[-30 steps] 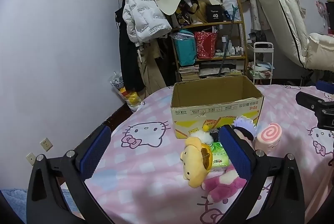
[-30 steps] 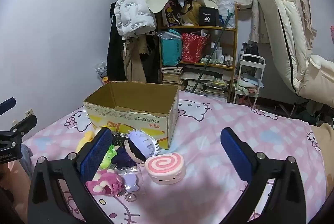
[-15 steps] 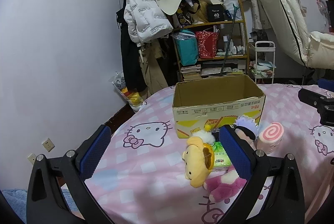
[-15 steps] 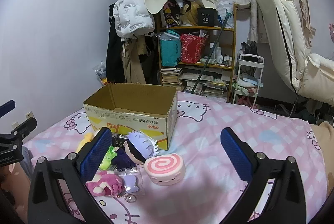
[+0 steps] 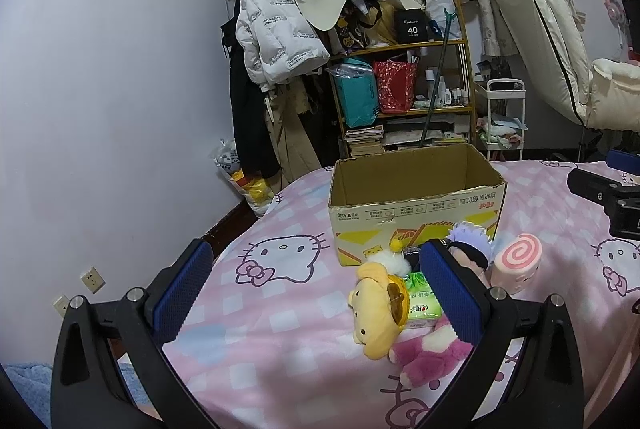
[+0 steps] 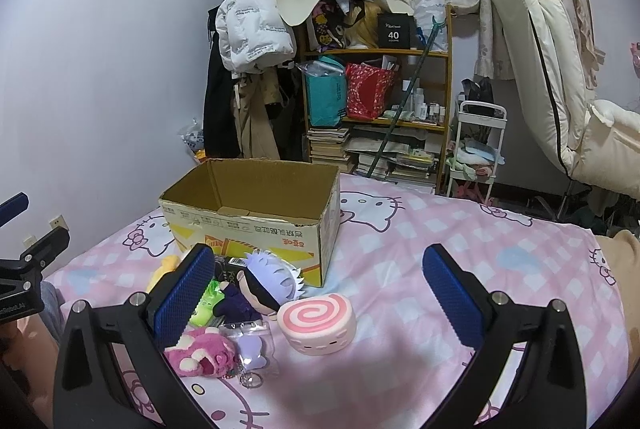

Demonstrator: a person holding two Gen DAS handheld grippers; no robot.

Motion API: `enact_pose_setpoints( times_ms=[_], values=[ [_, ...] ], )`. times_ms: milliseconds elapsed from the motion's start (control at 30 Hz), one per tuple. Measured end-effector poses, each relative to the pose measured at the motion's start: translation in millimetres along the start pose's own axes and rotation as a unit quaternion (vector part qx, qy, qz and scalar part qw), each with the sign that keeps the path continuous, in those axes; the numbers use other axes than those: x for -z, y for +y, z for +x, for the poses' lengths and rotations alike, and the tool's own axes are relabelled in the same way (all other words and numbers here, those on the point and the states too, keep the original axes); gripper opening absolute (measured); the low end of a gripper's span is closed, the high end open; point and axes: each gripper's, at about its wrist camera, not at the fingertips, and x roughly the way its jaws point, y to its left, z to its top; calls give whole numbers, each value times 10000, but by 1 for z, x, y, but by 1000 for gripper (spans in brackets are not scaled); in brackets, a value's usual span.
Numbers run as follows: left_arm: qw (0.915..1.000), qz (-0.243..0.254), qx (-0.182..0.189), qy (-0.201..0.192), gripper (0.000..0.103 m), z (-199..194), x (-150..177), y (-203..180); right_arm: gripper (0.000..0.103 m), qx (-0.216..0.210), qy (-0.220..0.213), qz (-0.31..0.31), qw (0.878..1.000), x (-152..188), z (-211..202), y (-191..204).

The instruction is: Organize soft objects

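Observation:
An open cardboard box [image 5: 416, 205] stands on the pink Hello Kitty bed [image 5: 280, 309]; it also shows in the right wrist view [image 6: 256, 213]. In front of it lie soft toys: a yellow plush [image 5: 376, 309], a green tissue pack [image 5: 422, 305], a pink plush [image 5: 428, 355], a white-haired doll [image 6: 268, 279] and a pink swirl roll cushion [image 6: 318, 321]. My left gripper [image 5: 316, 293] is open and empty above the bed, left of the toys. My right gripper [image 6: 320, 301] is open and empty, with the roll cushion between its fingers' line of sight.
A cluttered wooden shelf [image 6: 380, 101] and hanging coats [image 6: 248, 29] stand behind the bed. A white cart [image 6: 476, 149] and a cream recliner [image 6: 560, 69] are at the right. A small purple keychain in a clear bag [image 6: 250, 349] lies by the pink plush.
Both views have shifted slightly; the left gripper has drifted a little, and the toys and box have not moved. Both grippers stay open.

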Motion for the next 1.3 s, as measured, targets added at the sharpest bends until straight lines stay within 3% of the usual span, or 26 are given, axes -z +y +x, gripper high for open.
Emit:
enact_pose_setpoints(
  times_ms=[1300],
  values=[
    [10000,28,1,-52,102,-2,1,-1,103,-16,-11,93,10000,3,3,2]
  ],
)
